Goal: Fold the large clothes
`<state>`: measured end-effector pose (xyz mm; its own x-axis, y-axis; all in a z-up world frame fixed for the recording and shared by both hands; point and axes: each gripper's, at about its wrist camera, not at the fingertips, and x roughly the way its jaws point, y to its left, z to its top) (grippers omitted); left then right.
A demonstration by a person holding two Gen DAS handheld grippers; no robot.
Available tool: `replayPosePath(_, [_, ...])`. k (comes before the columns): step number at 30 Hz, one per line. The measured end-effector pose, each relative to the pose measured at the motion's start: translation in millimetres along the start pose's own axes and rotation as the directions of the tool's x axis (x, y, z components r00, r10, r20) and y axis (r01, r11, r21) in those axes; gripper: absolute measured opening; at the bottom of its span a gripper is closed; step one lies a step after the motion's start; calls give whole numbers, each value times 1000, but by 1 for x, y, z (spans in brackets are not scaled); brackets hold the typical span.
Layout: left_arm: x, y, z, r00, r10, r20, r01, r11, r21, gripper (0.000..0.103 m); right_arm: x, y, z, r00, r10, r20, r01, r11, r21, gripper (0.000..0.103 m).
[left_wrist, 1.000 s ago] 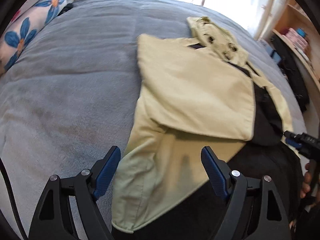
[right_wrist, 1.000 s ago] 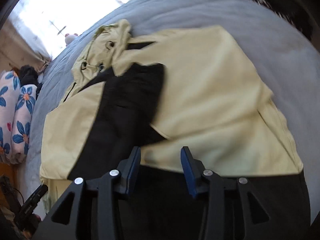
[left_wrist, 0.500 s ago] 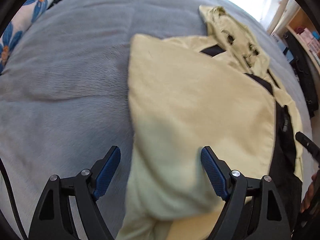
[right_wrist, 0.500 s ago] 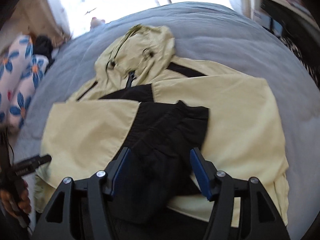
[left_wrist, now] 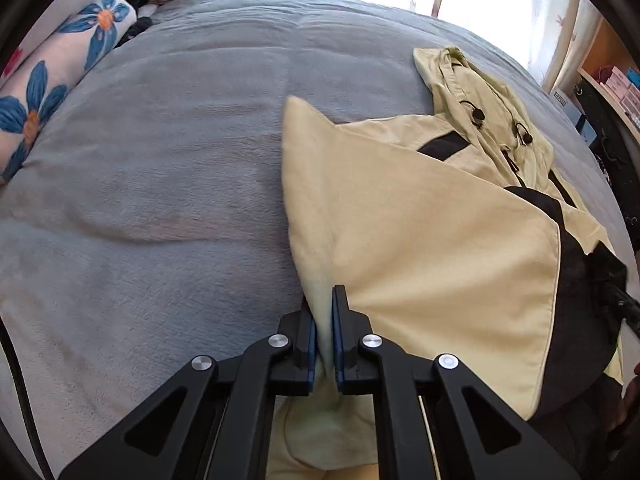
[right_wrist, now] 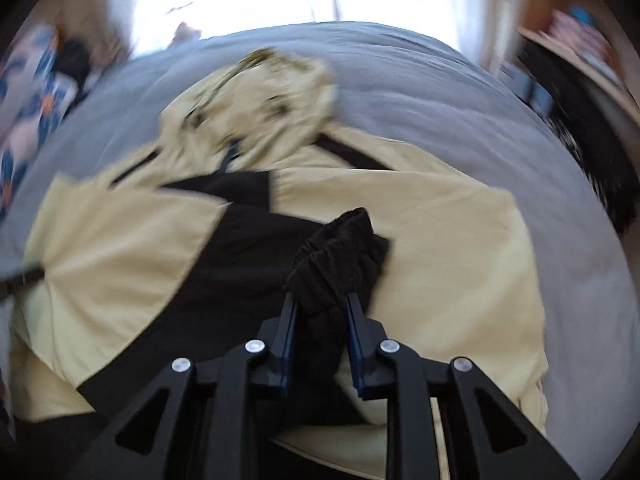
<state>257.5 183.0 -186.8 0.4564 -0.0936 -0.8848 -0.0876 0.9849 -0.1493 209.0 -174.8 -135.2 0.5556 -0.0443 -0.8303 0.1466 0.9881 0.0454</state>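
Note:
A pale yellow and black hooded jacket [left_wrist: 432, 240] lies on a grey bed [left_wrist: 160, 160], hood [left_wrist: 480, 92] toward the far window. Its sleeves are folded in over the body. My left gripper [left_wrist: 325, 300] is shut on the jacket's yellow left edge fold. In the blurred right wrist view the jacket [right_wrist: 440, 248] fills the middle. My right gripper [right_wrist: 320, 304] is shut on a bunched black fabric part [right_wrist: 340, 256] of the jacket at its middle, with the jaws held slightly apart by the cloth.
Floral pillows [left_wrist: 52, 80] lie along the bed's left side. A wooden shelf [left_wrist: 612, 92] with boxes and dark items stands at the right. Bright windows with curtains are beyond the far edge. The other gripper's tip [left_wrist: 624, 308] shows at the right edge.
Both grippers have closed: the left onto the yellow edge fold, the right onto the bunched black fabric. Both were open half a second ago. The right view is blurred by motion.

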Motion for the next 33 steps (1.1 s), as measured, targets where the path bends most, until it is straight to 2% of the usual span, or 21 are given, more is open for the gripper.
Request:
replayPosePath(1, [1,3,-1,1000,-8,-1,8,1000,-5,5,3,-15,-6,1000,12,-27,-10,999,46,23])
replayPosePath(3, [3,9,-6,1000,-17,-13,17,1000,-9,7,14,-43,-18,993,23,-116,-9,994,112,39])
replayPosePath(4, [3,10,-8,1000,-18,-18,18,1000,-9,11,12,-54,-23,992,43,-122,-25,989,147,43])
replayPosePath(6, [-2,13,-11,1000,-14,-18,14,1000,0,14,-1,-61,-26,991,44,-127,-24,987,156,58])
replayPosePath(8, [-5,11,-13,1000,-5,-24,5,1000,13,25,-15,-62,-23,991,64,-118,-45,987,153,58])
replayPosePath(10, [-8,11,-12,999,-15,-36,15,1000,25,49,-26,-63,-15,988,117,-99,-102,984,148,58])
replayPosePath(12, [-10,13,-8,1000,-9,-26,10,1000,27,60,-24,-65,-3,986,143,-89,-129,981,146,60])
replayPosePath(16, [-4,15,9,999,-30,-43,30,1000,4,61,-8,-73,20,971,211,-114,-189,966,179,60])
replayPosePath(19, [10,13,23,998,-25,-63,25,1000,2,61,15,-72,35,976,169,-139,-146,976,162,60])
replayPosePath(20, [18,13,28,997,-26,-78,26,1000,2,61,27,-74,38,971,173,-166,-145,975,168,60])
replayPosePath(23, [36,13,39,993,-47,-105,44,999,-23,59,50,-79,39,956,194,-221,-155,971,183,59])
replayPosePath(24, [38,13,42,992,-72,-102,68,997,-35,38,55,-77,39,953,200,-227,-164,972,166,51])
replayPosePath(25, [40,14,44,990,-105,-98,101,994,-45,7,57,-72,40,954,200,-222,-175,976,129,34])
replayPosePath(26, [38,15,47,991,-106,-84,102,993,-51,7,56,-68,41,957,203,-208,-185,977,105,26])
replayPosePath(28, [28,14,47,997,-72,-6,71,997,-36,3,40,-61,47,973,215,-81,-210,976,58,25])
replayPosePath(30, [22,13,43,997,-42,61,43,999,-18,3,31,-58,51,973,227,47,-229,973,35,25])
replayPosePath(31, [22,14,42,997,-36,72,37,999,-20,3,37,-57,51,977,206,55,-209,977,40,25])
replayPosePath(33, [30,13,40,998,-15,63,17,1000,-21,4,57,-53,49,986,164,-9,-163,985,54,30])
